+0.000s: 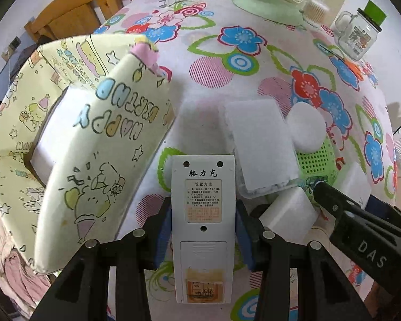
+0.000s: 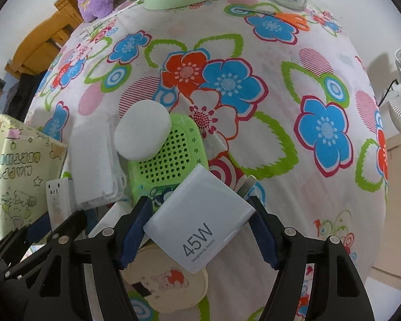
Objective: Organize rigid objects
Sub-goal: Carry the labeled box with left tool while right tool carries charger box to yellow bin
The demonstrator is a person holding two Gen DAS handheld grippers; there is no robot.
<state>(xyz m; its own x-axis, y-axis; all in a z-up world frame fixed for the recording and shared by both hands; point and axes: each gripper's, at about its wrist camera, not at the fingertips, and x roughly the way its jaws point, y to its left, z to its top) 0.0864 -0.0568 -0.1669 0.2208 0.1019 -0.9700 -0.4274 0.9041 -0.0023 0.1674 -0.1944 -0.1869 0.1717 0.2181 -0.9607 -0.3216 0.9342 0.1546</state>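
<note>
The left gripper [image 1: 203,227] has its jaws pinching a white remote control [image 1: 203,214] by its long sides, back face up, above the flowered desk [image 1: 200,80]. Just left of it stands an open yellow "Happy Birthday" box [image 1: 99,147] with a white block inside. The right gripper [image 2: 200,230] shows a white 45W charger [image 2: 197,219] lying tilted between its blue pads; whether the jaws press on it I cannot tell. The charger overlaps a green perforated case [image 2: 168,160], on which a white round puck [image 2: 143,131] rests. A clear plastic box [image 1: 259,144] lies beside the case. Orange scissors [image 2: 291,18] and a glass jar [image 1: 358,34] sit far back on the desk
</note>
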